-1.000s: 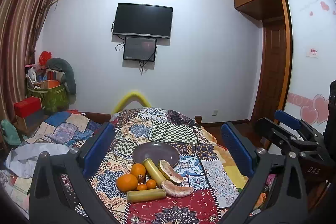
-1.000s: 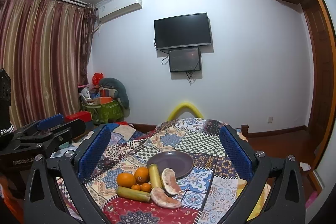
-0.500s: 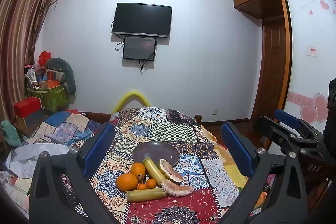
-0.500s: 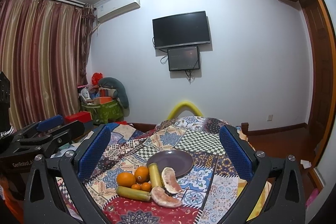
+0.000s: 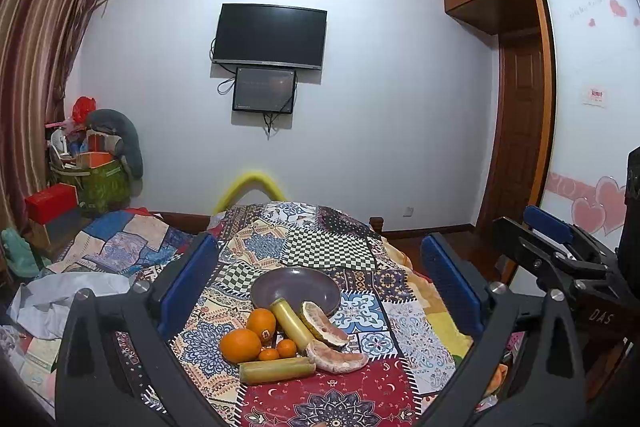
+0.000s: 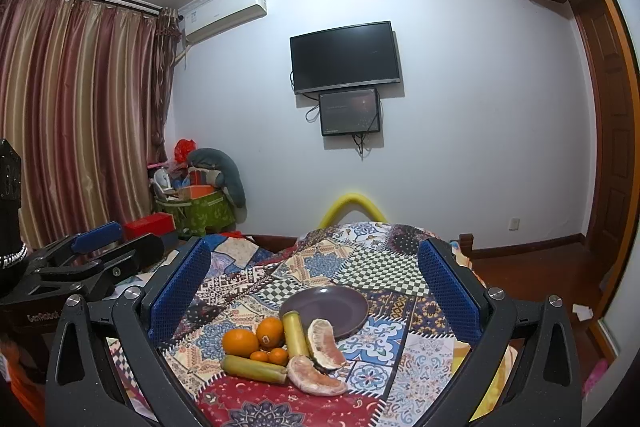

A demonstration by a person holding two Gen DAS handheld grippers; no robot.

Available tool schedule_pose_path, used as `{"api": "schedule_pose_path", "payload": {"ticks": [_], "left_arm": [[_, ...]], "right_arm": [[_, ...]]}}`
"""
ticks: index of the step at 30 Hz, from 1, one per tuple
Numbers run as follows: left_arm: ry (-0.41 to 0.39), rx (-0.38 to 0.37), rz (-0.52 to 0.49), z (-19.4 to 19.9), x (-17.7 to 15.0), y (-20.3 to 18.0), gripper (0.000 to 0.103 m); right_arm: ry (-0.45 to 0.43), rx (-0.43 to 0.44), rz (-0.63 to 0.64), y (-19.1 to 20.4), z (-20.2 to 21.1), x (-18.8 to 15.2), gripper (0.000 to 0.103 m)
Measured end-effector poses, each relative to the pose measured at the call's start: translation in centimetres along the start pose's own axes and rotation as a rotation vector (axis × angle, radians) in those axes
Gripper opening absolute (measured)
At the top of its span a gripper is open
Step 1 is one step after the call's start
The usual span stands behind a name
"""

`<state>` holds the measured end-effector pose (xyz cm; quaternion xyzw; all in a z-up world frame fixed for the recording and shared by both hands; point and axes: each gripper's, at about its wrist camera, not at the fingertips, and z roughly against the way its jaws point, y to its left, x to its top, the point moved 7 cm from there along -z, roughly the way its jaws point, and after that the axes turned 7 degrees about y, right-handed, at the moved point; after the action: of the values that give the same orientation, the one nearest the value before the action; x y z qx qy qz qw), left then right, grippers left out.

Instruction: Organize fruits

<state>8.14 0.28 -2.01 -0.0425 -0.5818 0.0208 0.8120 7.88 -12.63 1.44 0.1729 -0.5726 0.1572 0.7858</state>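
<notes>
A cluster of fruit lies on a patchwork cloth: two large oranges, two small ones, two yellow-green cane pieces and two pomelo wedges. Just behind the fruit sits a bare purple plate. My left gripper is open, held back from the fruit and above it. My right gripper is open too, with nothing between its blue pads. Each gripper shows at the edge of the other's view.
The patchwork cloth drops off at its right edge toward a wooden floor and door. Left of it are quilts, a green box of clutter and curtains. A yellow foam arc rises behind the cloth.
Both views have shifted very slightly; the fruit and plate have not moved, and both grippers stay open.
</notes>
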Motion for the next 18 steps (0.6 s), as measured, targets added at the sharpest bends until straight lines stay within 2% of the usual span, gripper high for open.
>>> {"api": "schedule_pose_path", "payload": {"ticks": [18], "left_arm": [[0.001, -0.003, -0.002, -0.28, -0.05, -0.04, 0.103]], "right_arm": [[0.001, -0.002, -0.001, -0.16, -0.08, -0.07, 0.103]]}}
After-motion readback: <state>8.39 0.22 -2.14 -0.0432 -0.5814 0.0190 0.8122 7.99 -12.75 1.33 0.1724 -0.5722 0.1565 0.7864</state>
